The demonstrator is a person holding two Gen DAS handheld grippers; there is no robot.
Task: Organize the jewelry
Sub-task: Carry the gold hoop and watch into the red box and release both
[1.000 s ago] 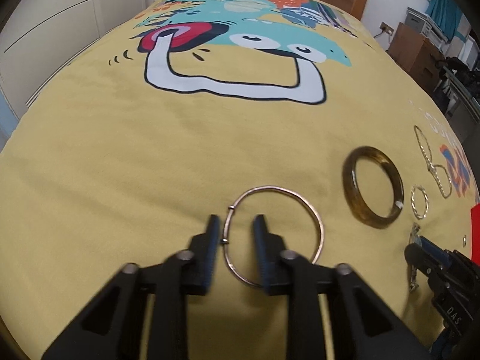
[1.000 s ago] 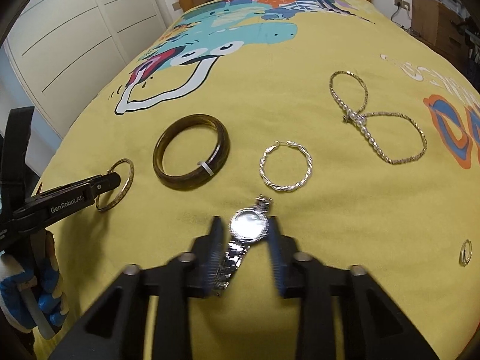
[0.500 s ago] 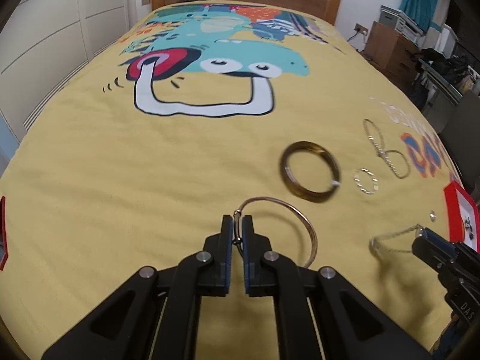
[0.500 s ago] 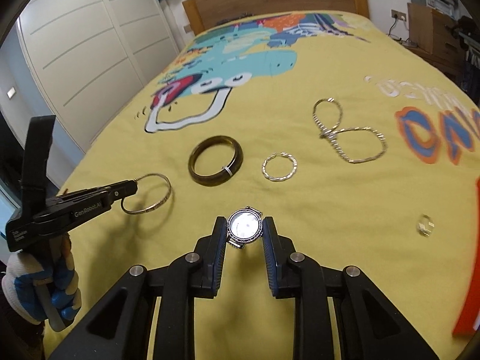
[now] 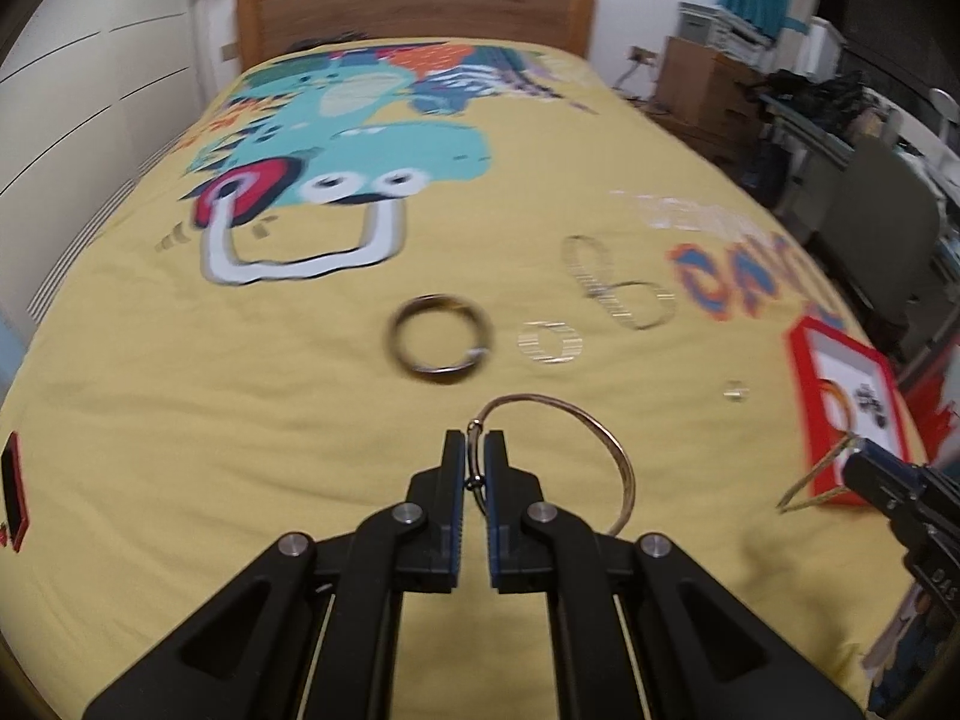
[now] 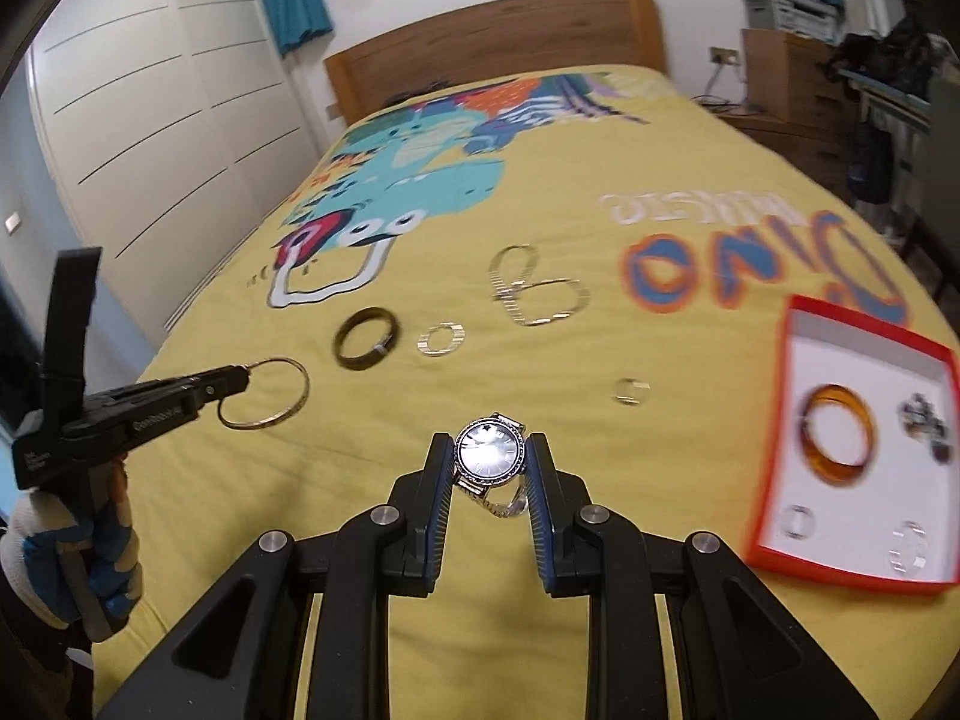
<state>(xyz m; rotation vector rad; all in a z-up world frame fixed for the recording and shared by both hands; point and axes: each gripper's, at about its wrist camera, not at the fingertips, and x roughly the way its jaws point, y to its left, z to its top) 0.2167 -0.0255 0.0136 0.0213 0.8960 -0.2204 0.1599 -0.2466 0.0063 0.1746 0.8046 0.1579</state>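
Yellow bedspread (image 6: 600, 138); jaws pinch thin metal bangle (image 5: 600, 438), round-faced watch (image 6: 487, 453)

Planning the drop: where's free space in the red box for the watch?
Red box: bare white floor along its near-left and middle, between amber bangle and two small rings. Far-right corner is crowded by a dark trinket.

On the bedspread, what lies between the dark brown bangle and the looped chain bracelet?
A small twisted silver hoop lies between the dark brown bangle and the looped chain bracelet, touching neither; the right wrist view shows it.
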